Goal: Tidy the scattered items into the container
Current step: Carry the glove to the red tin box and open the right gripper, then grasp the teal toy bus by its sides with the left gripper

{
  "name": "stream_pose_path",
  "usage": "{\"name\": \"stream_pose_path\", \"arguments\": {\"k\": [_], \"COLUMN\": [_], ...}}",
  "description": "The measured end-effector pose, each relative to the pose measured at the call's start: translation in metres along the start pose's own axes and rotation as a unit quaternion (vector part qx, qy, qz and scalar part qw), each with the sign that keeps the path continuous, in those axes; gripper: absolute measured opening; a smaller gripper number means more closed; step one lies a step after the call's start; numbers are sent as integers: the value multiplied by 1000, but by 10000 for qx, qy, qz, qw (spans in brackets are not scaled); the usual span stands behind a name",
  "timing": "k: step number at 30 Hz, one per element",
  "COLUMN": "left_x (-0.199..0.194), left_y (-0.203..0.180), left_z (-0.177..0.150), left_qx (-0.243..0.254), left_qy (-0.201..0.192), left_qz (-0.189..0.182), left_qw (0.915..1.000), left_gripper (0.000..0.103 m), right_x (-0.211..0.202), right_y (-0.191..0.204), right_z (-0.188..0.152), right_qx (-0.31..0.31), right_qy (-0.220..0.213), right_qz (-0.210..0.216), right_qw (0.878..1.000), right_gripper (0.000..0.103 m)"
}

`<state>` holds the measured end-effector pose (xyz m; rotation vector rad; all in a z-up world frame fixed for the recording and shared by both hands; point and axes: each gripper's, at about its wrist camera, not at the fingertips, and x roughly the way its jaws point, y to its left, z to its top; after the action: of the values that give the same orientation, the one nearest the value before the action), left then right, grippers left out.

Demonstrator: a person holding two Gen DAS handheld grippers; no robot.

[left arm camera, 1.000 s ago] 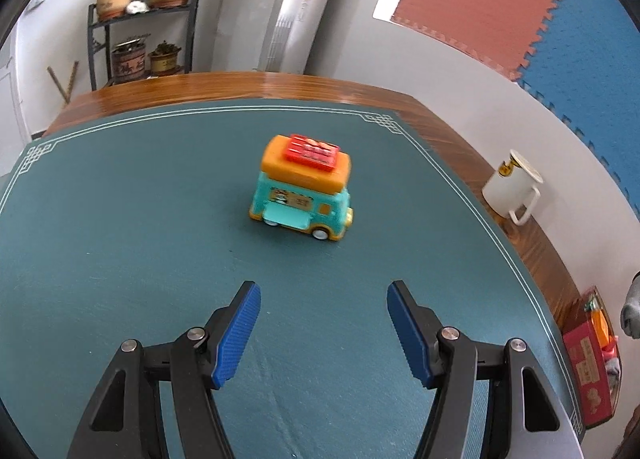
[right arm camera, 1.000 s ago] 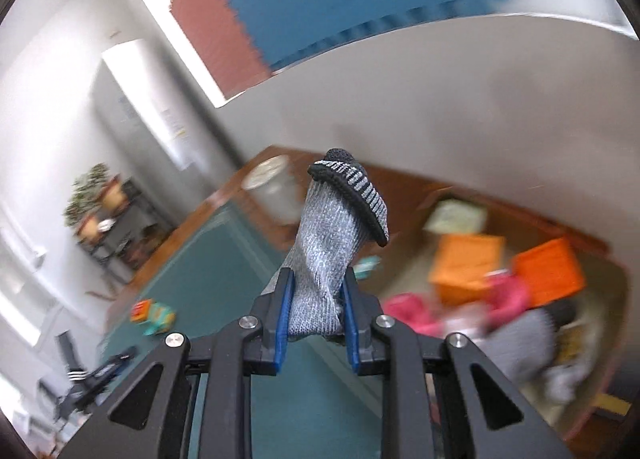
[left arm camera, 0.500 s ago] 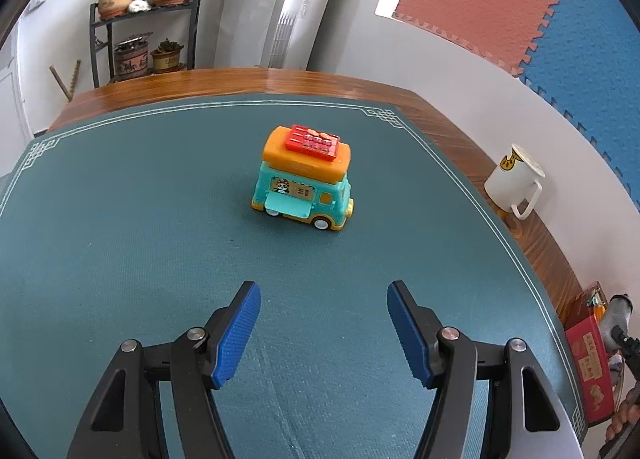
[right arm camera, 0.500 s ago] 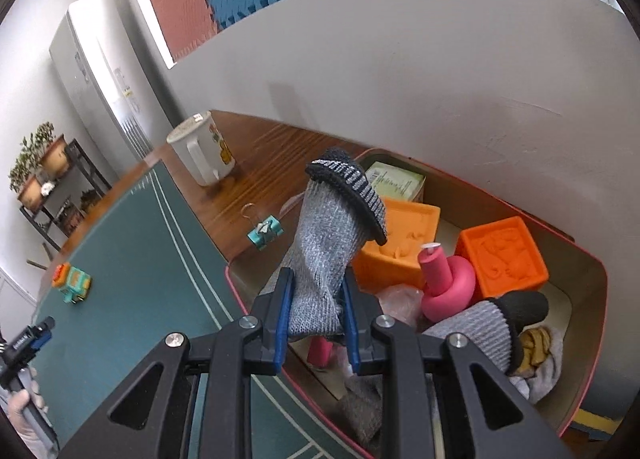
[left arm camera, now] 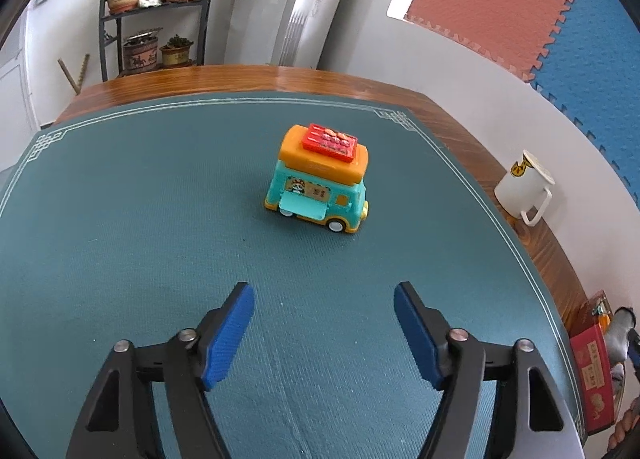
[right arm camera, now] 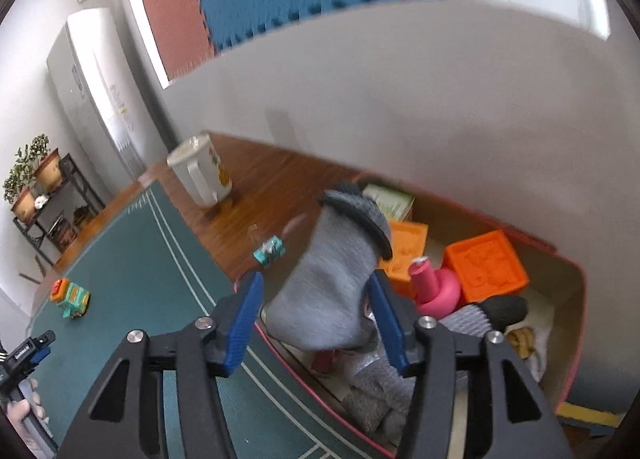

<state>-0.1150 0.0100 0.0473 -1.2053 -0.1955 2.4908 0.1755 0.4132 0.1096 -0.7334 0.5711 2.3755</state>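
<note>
From the left wrist camera, the left gripper hangs over the green mat with its jaws wide apart and nothing between them. The toy van stands upright on the mat at about twelve o'clock from the fingers, well apart from them. A white mug sits on the wooden table edge at about two o'clock. The red wall of the box shows at the frame's four o'clock edge. To take the van well, the jaws would best straddle its long flat sides low on the body, not the orange roof, which may slip.

From the right wrist camera, the right gripper has its jaws apart, wider than the grey sock that sits between them. The sock looks loose and not pinched, though whether a pad touches it cannot be told. It hangs over the near rim of the box, which lies at about three o'clock and already holds two orange blocks, a pink toy and a second sock. A small teal clip lies on the wood just outside the box at eleven o'clock. The release seems to be the step in hand. It would go best with the jaws well inside the rim, so the sock falls on the pile and does not drape over the wall.
</note>
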Motion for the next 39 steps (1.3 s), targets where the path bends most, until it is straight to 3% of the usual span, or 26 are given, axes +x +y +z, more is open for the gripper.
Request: {"name": "stream_pose_path", "arguments": {"k": [3,9,14,20,25,39], "left_x": [1,10,25,43,54,76], "left_y": [-3,-1,7,5,-3,-7], "left_z": [-1,-1,9,30,45,65], "left_qx": [89,252,16,116,299,575], "left_qy": [-97,-305,-429,-613,-756,-856], "left_qz": [6,171,265,160,209,493], "left_qw": [9999,9991,9987,9979,9965,9934], "left_gripper": [74,78,78,78,78,76], "right_x": [-20,-41,-18,17,42,52], "right_y": [13,50,87,108,107,104], "right_z": [-4,-27,-50,-69,-77,-80], "right_qx": [-92,-494,-852,-957,-861,-745], "right_qy": [-475,-1071,-779,-292,130,410], "right_qz": [-109,120,688,1120,1251,1163], "right_qw": [9988,9930,9909,9887,9883,9896], "right_gripper": [73,79,79,79,79,79]}}
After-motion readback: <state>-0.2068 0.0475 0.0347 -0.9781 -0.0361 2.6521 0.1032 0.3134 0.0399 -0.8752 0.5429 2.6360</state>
